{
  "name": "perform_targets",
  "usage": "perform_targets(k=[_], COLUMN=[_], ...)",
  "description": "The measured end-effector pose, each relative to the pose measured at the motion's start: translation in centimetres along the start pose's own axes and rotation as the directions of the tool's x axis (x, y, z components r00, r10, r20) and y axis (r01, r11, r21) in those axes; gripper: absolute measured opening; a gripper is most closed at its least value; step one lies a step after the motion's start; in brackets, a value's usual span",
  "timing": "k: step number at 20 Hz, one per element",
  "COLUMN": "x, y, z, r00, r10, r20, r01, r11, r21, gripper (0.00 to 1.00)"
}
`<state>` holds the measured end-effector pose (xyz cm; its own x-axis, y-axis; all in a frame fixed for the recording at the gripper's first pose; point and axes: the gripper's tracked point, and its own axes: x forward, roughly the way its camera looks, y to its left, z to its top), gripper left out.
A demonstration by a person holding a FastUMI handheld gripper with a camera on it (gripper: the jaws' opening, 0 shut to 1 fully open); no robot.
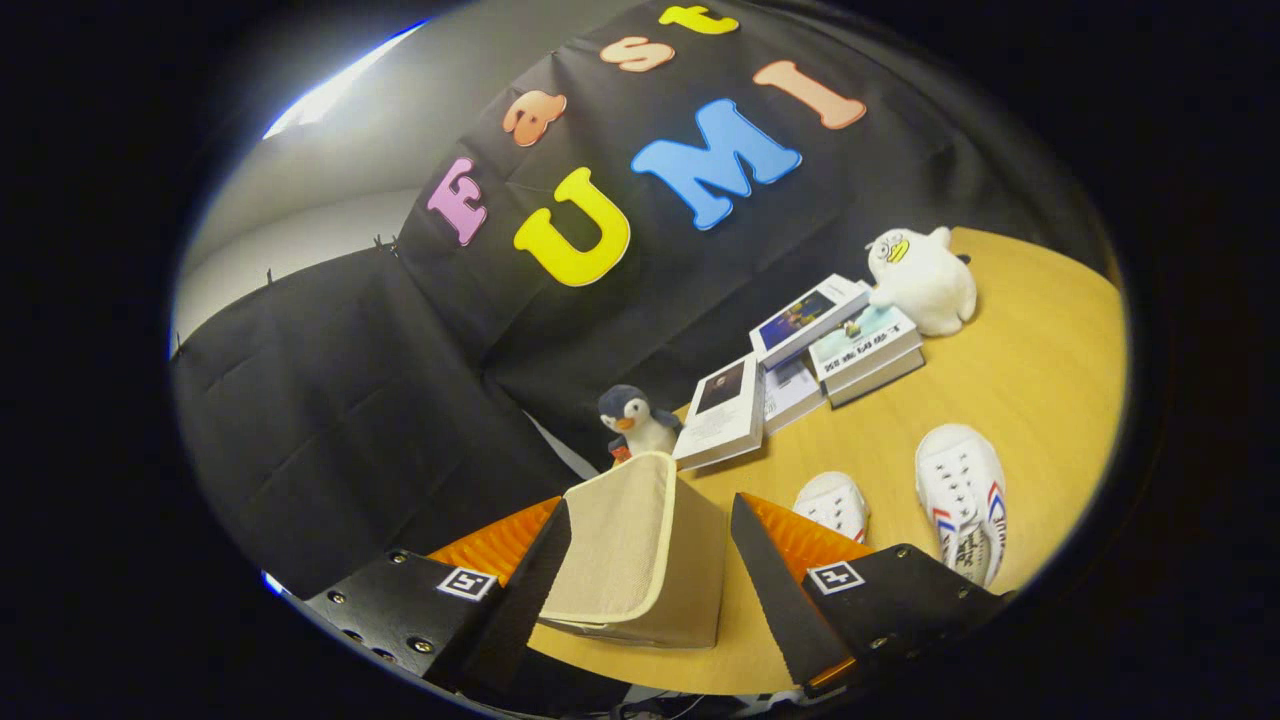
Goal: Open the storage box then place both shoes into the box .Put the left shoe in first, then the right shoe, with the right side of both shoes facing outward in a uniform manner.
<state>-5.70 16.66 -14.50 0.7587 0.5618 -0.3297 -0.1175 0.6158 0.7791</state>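
Note:
A beige fabric storage box (640, 560) with a pale piped edge stands on the wooden table (1040, 360), and its lid looks closed. My gripper (650, 503) is open, with the box between its fingers. The left finger (535, 580) lies close along the box's side, while the right finger (765, 590) stands a little apart from it. Two white shoes rest on the table beyond the right finger. The nearer shoe (835, 503) is partly hidden by that finger. The other shoe (963, 495) shows red and blue stripes and its laces.
A plush penguin (633, 422) sits just behind the box. Several books (800, 365) lie spread and stacked farther back, with a white plush duck (925, 278) beside them. Black cloth walls close off the table's far side.

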Motion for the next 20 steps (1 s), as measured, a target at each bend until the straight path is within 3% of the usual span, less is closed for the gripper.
perform_targets(k=[6, 15, 19, 20], x=[2.1, 4.6, 5.5, 5.6], y=[-0.5, 0.3, 0.8, 1.1], z=[-4.4, -8.6, -10.4, -10.6], r00=[0.993, 0.966, 0.947, 0.942], r10=[0.042, 0.141, 0.174, 0.187], r20=[-0.111, -0.214, -0.270, -0.280], r01=[-0.021, -0.038, -0.028, -0.031], r11=[0.984, 0.904, 0.882, 0.876], r21=[0.179, 0.426, 0.470, 0.482], gripper=[0.97, 0.94, 0.94, 0.81])
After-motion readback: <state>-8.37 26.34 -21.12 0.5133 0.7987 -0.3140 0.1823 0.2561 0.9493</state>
